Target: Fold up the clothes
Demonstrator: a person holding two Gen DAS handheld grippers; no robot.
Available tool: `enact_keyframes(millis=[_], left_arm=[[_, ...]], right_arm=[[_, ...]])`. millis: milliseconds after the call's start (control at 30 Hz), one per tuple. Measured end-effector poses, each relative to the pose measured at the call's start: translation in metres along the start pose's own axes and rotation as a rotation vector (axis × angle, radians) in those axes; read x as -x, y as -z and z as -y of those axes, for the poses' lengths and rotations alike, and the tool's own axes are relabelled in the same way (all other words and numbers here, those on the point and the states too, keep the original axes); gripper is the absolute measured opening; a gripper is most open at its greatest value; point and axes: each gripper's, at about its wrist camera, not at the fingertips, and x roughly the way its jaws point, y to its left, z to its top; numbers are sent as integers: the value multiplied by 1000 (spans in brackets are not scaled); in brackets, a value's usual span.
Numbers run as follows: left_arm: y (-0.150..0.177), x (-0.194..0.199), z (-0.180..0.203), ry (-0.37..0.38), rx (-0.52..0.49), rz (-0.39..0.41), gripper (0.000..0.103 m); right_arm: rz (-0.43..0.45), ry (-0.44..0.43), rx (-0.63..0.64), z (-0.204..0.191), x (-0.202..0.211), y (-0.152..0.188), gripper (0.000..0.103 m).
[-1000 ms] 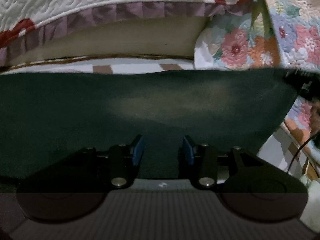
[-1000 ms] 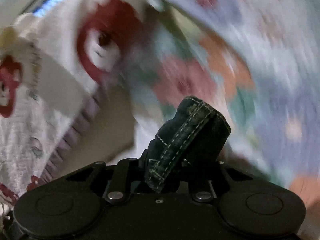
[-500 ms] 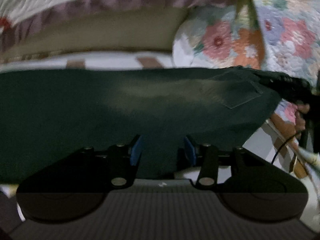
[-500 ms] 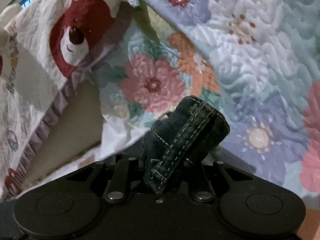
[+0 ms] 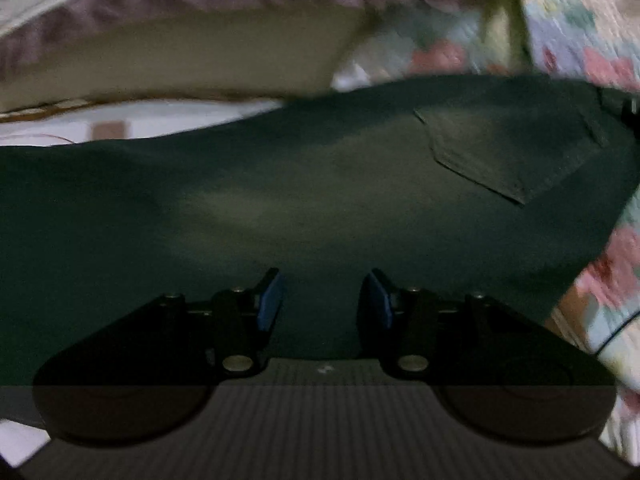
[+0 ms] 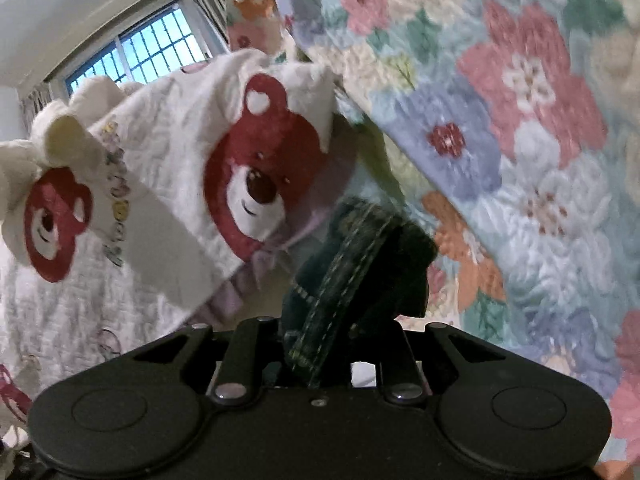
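Dark green trousers [image 5: 320, 184] spread across the left wrist view, with a back pocket [image 5: 504, 148] at the upper right. My left gripper [image 5: 324, 296] is open, its blue pads [image 5: 270, 300] apart over the fabric, which fills the gap between them. In the right wrist view my right gripper [image 6: 320, 344] is shut on the trousers' stitched waistband [image 6: 352, 256], which bunches up above the fingers and hides their tips. The held end lifts the cloth at the far right of the left wrist view.
A white quilt with red bears [image 6: 256, 168] hangs at the left and a floral quilt [image 6: 520, 120] at the right. A barred window [image 6: 152, 52] shows high up. A beige panel [image 5: 180, 56] and a white checked sheet [image 5: 108, 128] lie beyond the trousers.
The trousers' right end has risen and the back pocket has come fully into view. The right gripper has tilted upward with the waistband, so the window now shows.
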Motion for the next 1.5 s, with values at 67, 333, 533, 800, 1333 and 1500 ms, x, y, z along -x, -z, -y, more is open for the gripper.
enact_keyframes(millis=[67, 333, 533, 800, 1333, 1500], left_arm=[[3, -3, 23, 25, -40, -63, 39], [38, -33, 154, 278, -62, -233, 37], [55, -41, 178, 379, -2, -245, 37], [18, 54, 72, 288, 107, 15, 42], [86, 165, -202, -239, 529, 118, 38], [89, 176, -212, -221, 569, 154, 38]], right_arm=[[-10, 19, 24, 5, 23, -4, 20], [-55, 259, 75, 38, 118, -20, 20], [-65, 368, 71, 53, 147, -11, 20], [-118, 168, 198, -23, 85, -2, 20], [-422, -228, 399, -204, -37, 136, 17], [-405, -279, 445, -232, -50, 115, 16]])
